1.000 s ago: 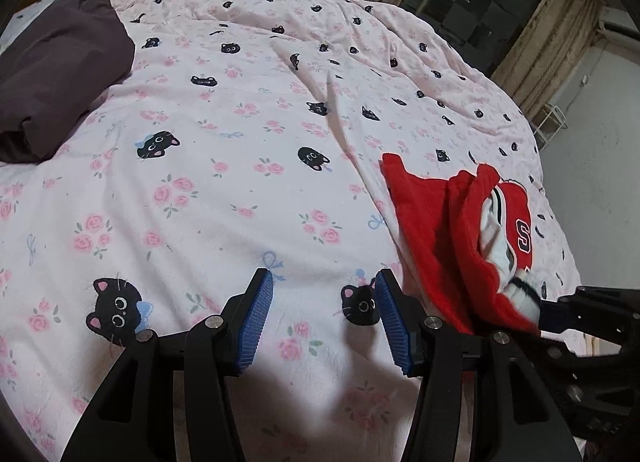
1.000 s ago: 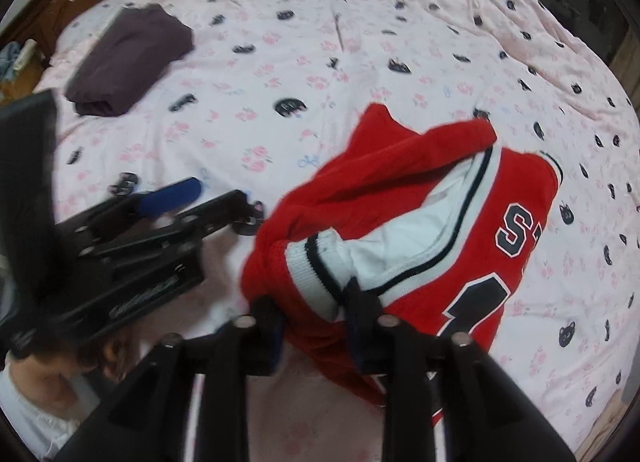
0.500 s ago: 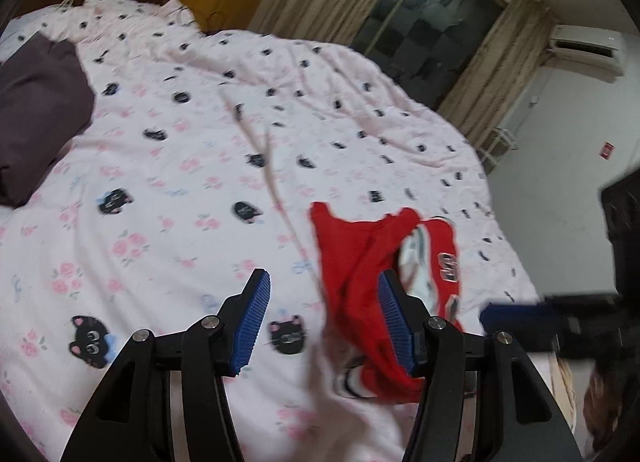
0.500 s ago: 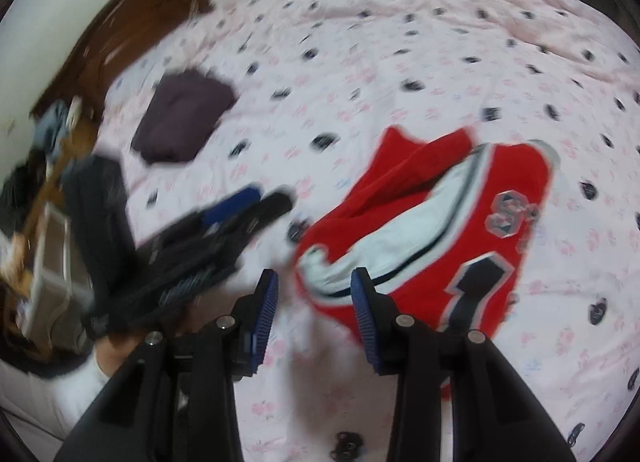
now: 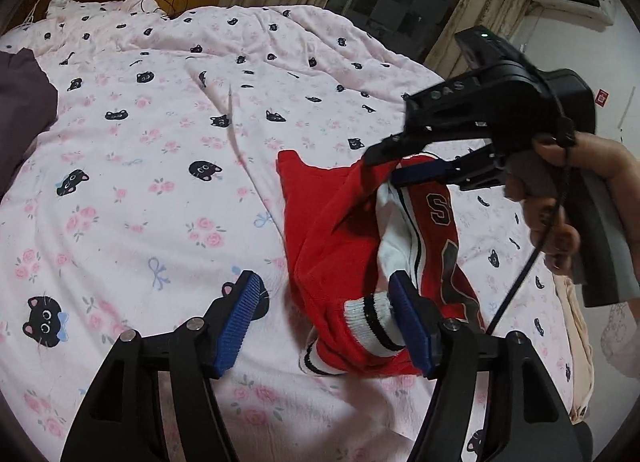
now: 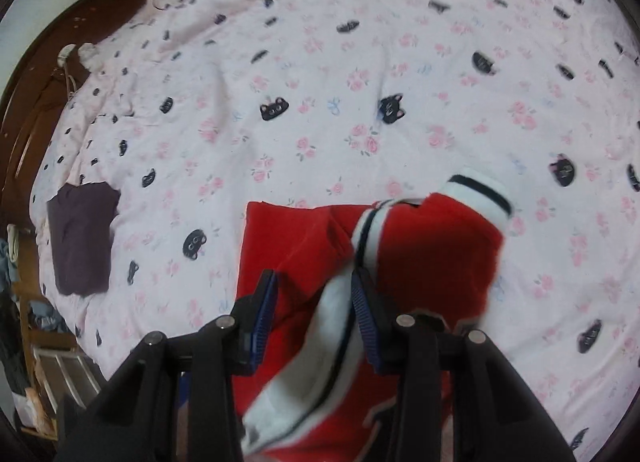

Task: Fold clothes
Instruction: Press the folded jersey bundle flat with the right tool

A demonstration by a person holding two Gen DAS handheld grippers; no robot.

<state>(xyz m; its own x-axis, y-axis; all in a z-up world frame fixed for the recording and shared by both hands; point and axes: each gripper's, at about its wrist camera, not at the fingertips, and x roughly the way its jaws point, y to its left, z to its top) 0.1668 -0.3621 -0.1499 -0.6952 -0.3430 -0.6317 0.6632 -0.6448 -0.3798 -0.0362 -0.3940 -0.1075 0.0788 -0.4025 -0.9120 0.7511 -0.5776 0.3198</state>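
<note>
Since a second ago the right gripper (image 6: 312,314) has let go of the red varsity jacket (image 5: 332,238) at its striped hem and risen above it; its blue pads now stand apart, a loose fold of white lining lying between them without being pinched. From the left wrist view that same tool hangs over the garment at about 2 o'clock, its upper finger touching the red cloth, the person's right hand (image 5: 576,190) wrapped around the handle.

Meanwhile the left gripper (image 5: 324,318) has swung from bare bedspread (image 5: 160,182) toward the jacket. Its fingers are wide, and the striped knit cuff (image 5: 372,322) sits just inside the right-hand pad (image 5: 412,326), touching it, while the other pad is over pink floral fabric at 7 o'clock of the heap.

Still crumpled, the jacket lies right of the bed's middle, one flat red panel spread toward 11 o'clock, the lettered front bunched at 3 o'clock, a sleeve with its cuff flung out toward 1 o'clock in the right wrist view. A folded dark purple garment (image 6: 82,238) rests well apart at 9 o'clock.

My reading: this is a regrasp, with nothing held. Folding has hardly begun; the jacket likely needs spreading flat first.
</note>
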